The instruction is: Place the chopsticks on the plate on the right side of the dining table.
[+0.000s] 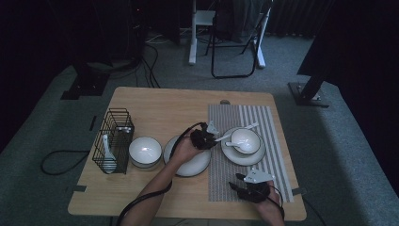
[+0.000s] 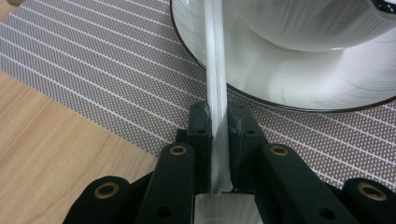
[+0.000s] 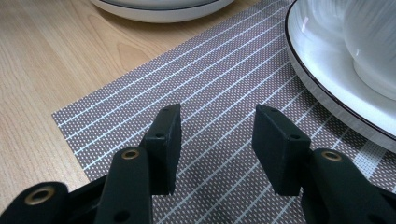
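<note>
Spoon [image 2: 216, 70] handle being pinched between the left gripper [image 2: 217, 121] fingers [image 2: 201, 126], stretching ahead of them over the plate [image 2: 280, 88] rim beside the bowl [image 2: 303, 23]. Sitting on the mat [image 2: 107, 79] just below the fingertips. Right gripper [image 3: 215, 126] hanging with fingers [image 3: 166, 135] apart, gripping nothing, mat [image 3: 201, 93] underneath, plate [image 3: 327, 88] just ahead to their right.

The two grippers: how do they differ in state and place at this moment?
The left gripper is shut on a white spoon handle; the right gripper stands open with nothing between its fingers. The left one is at the rim of the plate that carries a bowl; the right one hovers over the striped placemat nearer the table edge. Both are black and hand-held.
</note>
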